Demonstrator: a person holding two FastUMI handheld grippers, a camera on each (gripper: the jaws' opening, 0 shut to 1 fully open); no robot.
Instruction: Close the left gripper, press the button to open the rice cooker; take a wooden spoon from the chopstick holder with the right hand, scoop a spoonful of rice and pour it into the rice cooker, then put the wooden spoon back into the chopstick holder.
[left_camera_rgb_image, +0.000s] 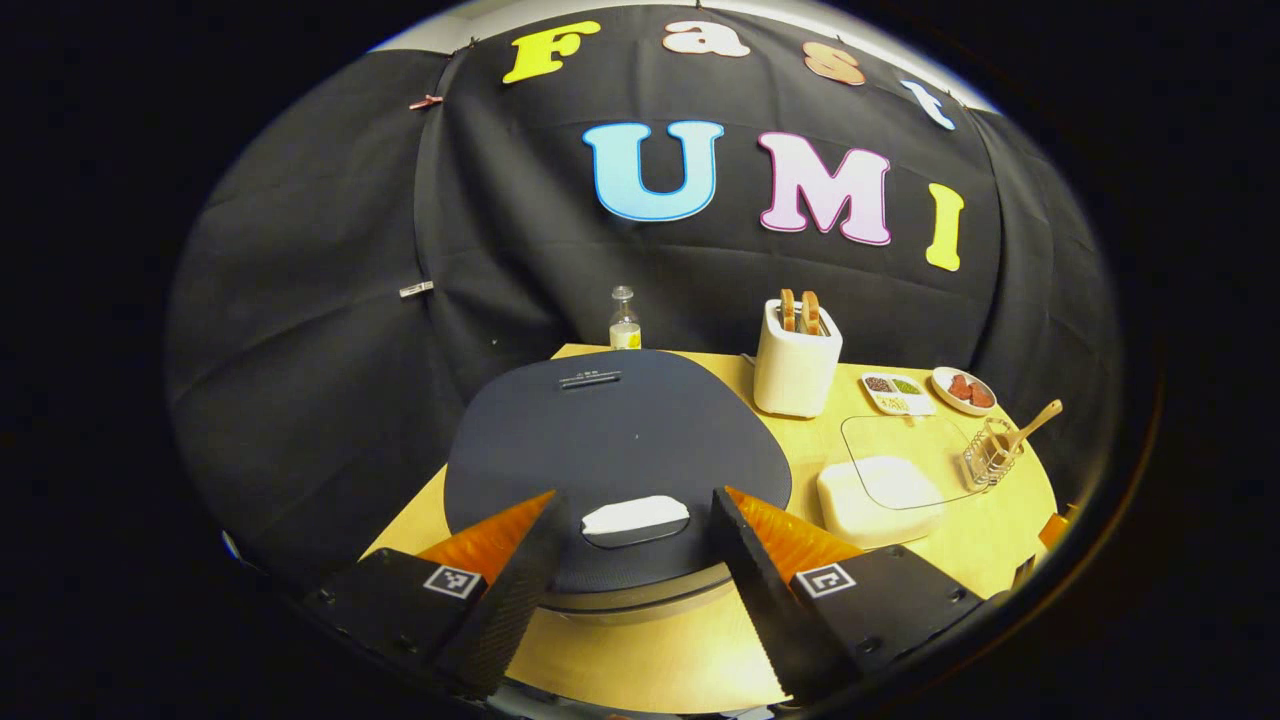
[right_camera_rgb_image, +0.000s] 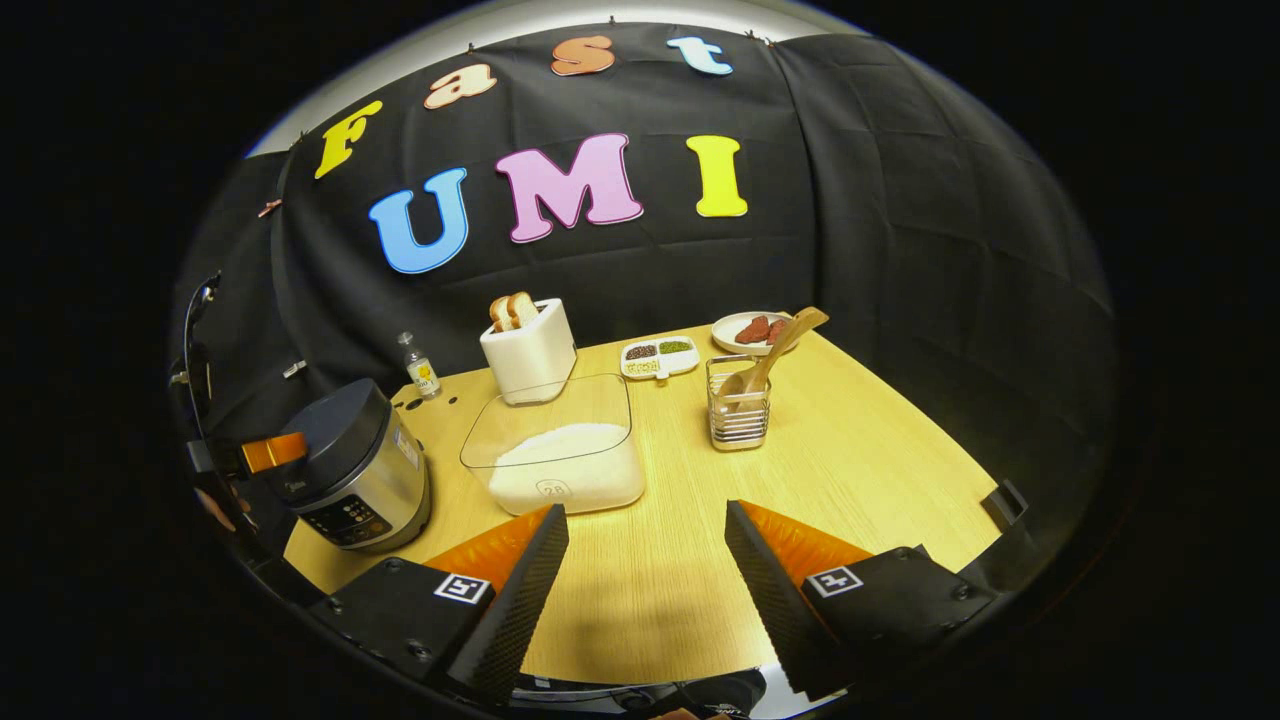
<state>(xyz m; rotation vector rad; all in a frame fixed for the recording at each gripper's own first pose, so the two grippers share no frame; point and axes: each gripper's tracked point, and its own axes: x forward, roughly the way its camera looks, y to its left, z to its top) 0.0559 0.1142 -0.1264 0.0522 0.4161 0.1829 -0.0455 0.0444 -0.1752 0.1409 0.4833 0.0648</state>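
Note:
The rice cooker (left_camera_rgb_image: 615, 440) has a dark flat lid, closed, with a white button (left_camera_rgb_image: 635, 516) at its near edge. My left gripper (left_camera_rgb_image: 635, 520) hovers just above that edge, open, its fingers either side of the button. In the right gripper view the rice cooker (right_camera_rgb_image: 355, 470) stands at the table's left, with the left gripper's orange finger (right_camera_rgb_image: 272, 452) over it. The wooden spoon (right_camera_rgb_image: 770, 362) leans in the wire chopstick holder (right_camera_rgb_image: 738, 415). A clear container of rice (right_camera_rgb_image: 565, 462) sits at the centre. My right gripper (right_camera_rgb_image: 645, 560) is open above bare table, well short of the holder.
A white toaster (right_camera_rgb_image: 530, 350) with bread, a small bottle (right_camera_rgb_image: 422, 370), a divided dish of grains (right_camera_rgb_image: 657, 355) and a plate of red pieces (right_camera_rgb_image: 752, 330) line the back of the wooden table (right_camera_rgb_image: 860, 450). The booth's black cloth closes in behind.

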